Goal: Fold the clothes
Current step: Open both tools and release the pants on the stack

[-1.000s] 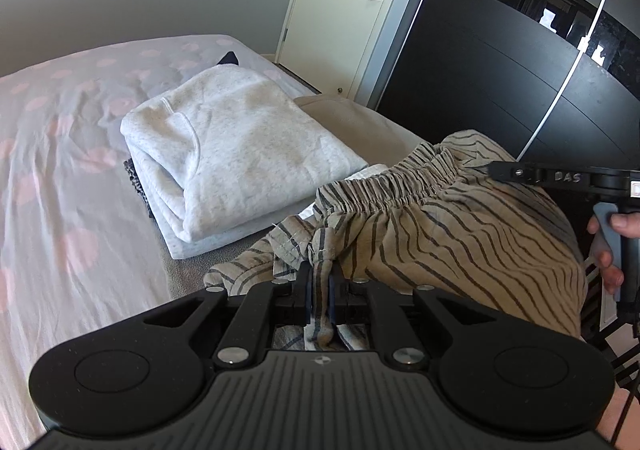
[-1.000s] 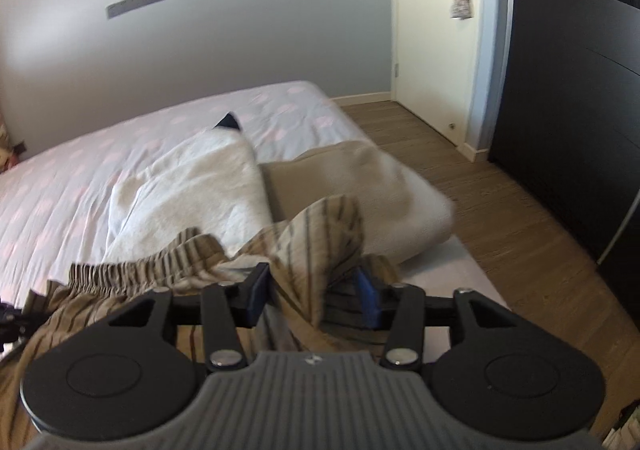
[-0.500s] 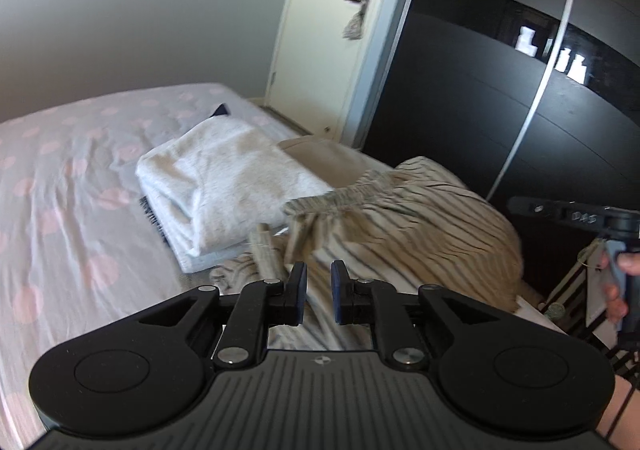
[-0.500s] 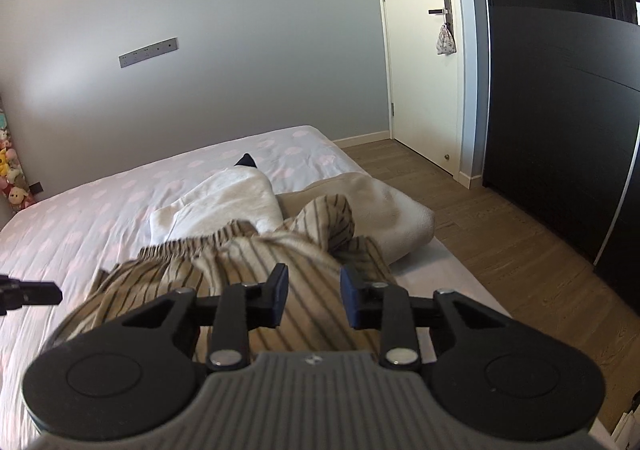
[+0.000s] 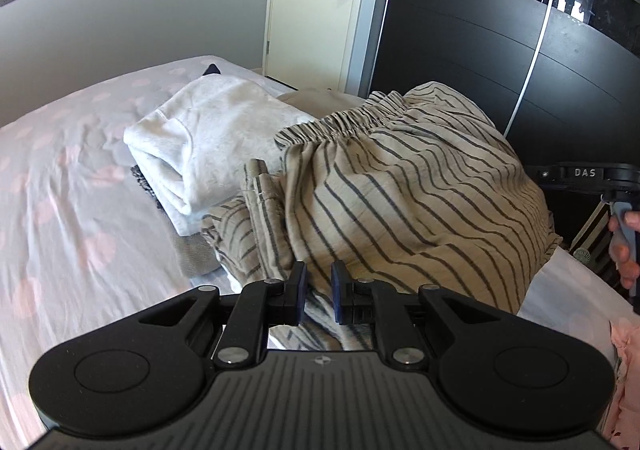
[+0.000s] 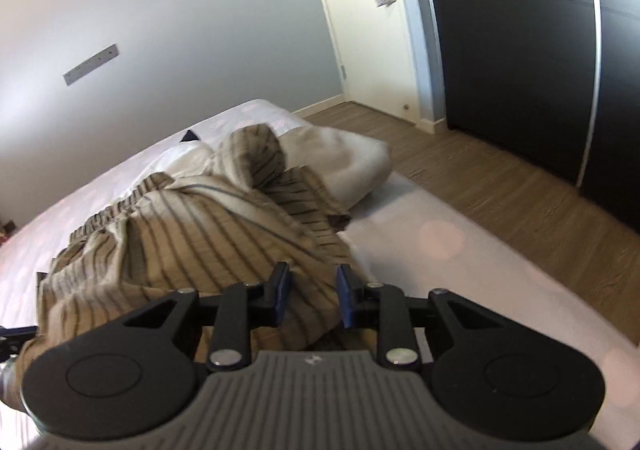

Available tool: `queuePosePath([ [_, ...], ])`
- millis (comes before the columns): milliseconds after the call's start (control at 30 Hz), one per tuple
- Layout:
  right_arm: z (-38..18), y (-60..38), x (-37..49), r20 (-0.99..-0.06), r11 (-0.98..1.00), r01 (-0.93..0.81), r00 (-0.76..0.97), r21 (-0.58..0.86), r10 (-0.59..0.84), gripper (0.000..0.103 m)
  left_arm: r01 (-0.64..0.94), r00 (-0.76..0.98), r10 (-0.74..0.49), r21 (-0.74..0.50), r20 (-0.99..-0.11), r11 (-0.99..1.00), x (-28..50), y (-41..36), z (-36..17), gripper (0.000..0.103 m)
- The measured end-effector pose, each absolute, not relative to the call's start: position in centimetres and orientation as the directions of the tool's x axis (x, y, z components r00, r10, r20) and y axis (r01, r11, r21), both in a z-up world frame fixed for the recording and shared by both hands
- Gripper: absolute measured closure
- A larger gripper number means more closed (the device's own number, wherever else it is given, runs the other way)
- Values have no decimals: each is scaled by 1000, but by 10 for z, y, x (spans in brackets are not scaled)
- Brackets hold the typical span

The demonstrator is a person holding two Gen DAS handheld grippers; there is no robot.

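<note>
A second ago the left gripper (image 5: 318,292) was clamped on the striped shorts (image 5: 400,186); its jaws now stand slightly apart with nothing between them. The right gripper (image 6: 310,298) has likewise let go — jaws apart, cloth lying below them but not pinched. Both have drawn back. Judgement: the garment has been set down, and this fold is likely finished or awaiting a fresh grip.

The shorts lie in a loose heap on the bed (image 5: 60,210), touching the folded white sweater (image 5: 216,138) and a beige blanket (image 6: 344,158) beyond. The gathered waistband (image 5: 344,122) faces away from the left camera; the long axis appears to run from the grippers toward the door (image 5: 312,2), though the bunching leaves this uncertain.
</note>
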State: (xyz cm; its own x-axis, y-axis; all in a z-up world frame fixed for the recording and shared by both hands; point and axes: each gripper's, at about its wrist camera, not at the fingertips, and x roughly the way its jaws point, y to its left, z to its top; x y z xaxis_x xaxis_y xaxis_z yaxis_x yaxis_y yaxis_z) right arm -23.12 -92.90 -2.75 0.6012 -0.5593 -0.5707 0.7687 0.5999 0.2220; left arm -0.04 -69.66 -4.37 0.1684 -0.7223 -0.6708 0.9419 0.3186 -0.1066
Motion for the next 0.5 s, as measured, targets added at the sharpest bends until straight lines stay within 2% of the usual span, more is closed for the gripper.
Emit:
queuePosePath([
  [133,-9,-917,-250,-530,599,772,606,212,-593,74,939,200,-739,-90,-643,333,-5,-679,-23,78],
  [167,-3,-912,-255,-517,602,770,610,210,-600,73,938,214,-750,-81,-626,336,-9,-673,-16,69],
  [200,3,-904,-260,-503,609,765,618,210,-604,68,938,228,-760,-72,-608,339,-14,-667,-9,57],
  [233,10,-897,-265,-489,616,760,626,209,-607,64,937,240,-771,-65,-590,342,-19,-661,-2,52],
  [333,33,-866,-276,-454,637,745,645,198,-614,62,940,260,-800,-46,-540,337,-35,-643,21,45],
  [400,47,-844,-281,-435,652,734,657,187,-615,45,946,265,-816,-27,-515,324,-47,-632,33,36],
  [500,67,-808,-286,-399,687,709,682,157,-613,41,948,288,-842,11,-456,318,-67,-615,50,27],
])
